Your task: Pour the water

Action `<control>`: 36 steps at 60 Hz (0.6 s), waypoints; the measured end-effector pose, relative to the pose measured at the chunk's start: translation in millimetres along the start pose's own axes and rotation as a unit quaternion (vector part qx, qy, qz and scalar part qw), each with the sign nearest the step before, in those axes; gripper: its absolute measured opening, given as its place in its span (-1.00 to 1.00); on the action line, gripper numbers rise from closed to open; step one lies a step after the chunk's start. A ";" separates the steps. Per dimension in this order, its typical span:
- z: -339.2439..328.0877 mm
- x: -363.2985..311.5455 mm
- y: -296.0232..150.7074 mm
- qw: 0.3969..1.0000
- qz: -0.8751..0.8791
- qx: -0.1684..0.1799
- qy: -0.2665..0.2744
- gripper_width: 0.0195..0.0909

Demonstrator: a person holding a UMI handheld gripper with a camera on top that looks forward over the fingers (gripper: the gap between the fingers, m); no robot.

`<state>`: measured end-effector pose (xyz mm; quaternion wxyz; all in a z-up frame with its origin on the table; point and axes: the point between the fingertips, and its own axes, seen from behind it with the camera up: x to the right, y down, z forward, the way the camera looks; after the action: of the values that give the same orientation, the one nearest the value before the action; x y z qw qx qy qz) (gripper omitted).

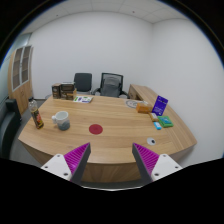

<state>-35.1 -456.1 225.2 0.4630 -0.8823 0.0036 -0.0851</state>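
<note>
Single view, camera on the gripper (110,160), looking forward along its two fingers and tilted slightly down. Jaws stand apart with nothing between them. It sits high and back from the near edge of the counter (110,118), so nearly the whole top shows beyond the jaws. Past the counter's far edge: two office chairs (97,83) and a white wall (90,45), well off. No second view, so no overlap.

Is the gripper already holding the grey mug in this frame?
No: the grey mug stands on the wooden table well beyond the open gripper, whose fingers have nothing between them.
</note>
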 end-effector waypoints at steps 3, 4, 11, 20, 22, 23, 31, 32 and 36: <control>2.5 -6.9 5.7 1.000 -0.002 -0.007 -0.003 0.86; 4.4 -11.0 8.5 1.000 -0.003 -0.010 -0.004 0.86; 14.8 -48.8 25.1 1.000 -0.001 -0.022 -0.013 0.86; 23.9 -126.9 35.8 0.999 0.008 -0.030 -0.030 0.86; 25.4 -147.8 37.6 0.999 0.010 -0.031 -0.035 0.85; 26.7 -158.6 37.9 0.999 0.011 -0.030 -0.038 0.85; 39.3 -258.3 31.5 0.997 0.039 -0.011 -0.060 0.86; 41.2 -270.0 28.1 0.997 0.042 -0.008 -0.061 0.86; 53.6 -321.7 21.4 0.996 0.050 -0.001 -0.068 0.88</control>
<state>-342.4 -397.2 130.7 0.4649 -0.8852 0.0161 -0.0022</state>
